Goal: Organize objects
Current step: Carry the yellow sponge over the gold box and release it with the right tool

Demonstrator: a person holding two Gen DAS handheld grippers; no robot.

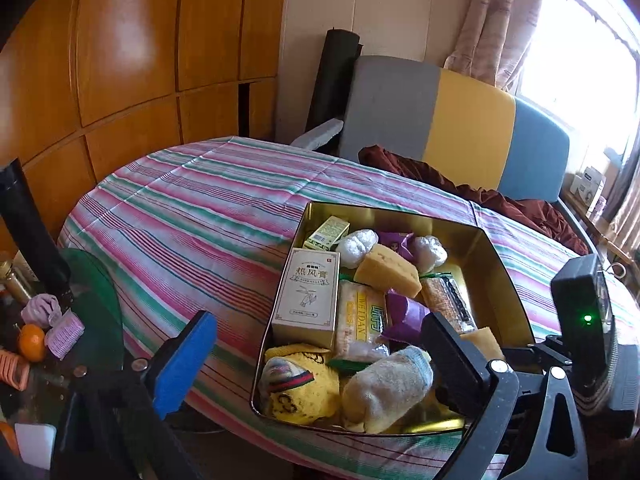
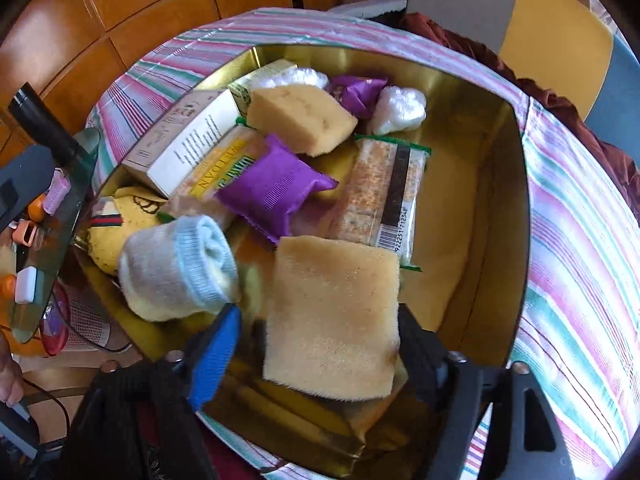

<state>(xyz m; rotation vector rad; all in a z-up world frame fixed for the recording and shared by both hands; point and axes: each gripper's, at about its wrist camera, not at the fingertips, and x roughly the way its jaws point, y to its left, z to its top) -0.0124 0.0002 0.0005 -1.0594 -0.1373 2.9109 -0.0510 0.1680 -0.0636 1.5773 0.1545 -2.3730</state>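
With our right gripper [image 2: 316,344] jaws released around the sponge [image 2: 334,316] and our left gripper [image 1: 320,356] empty, it may snag and tip out of the tin [image 2: 516,216].

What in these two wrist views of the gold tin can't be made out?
- Right wrist view: whether the right gripper pads touch the near sponge; motion blur hides the contact.
- Left wrist view: the same sponge, mostly covered by the left gripper's right finger.
- Both views: the gold tin's floor, buried under the contents.
- Left wrist view: the items on the glass side table, small and dark.
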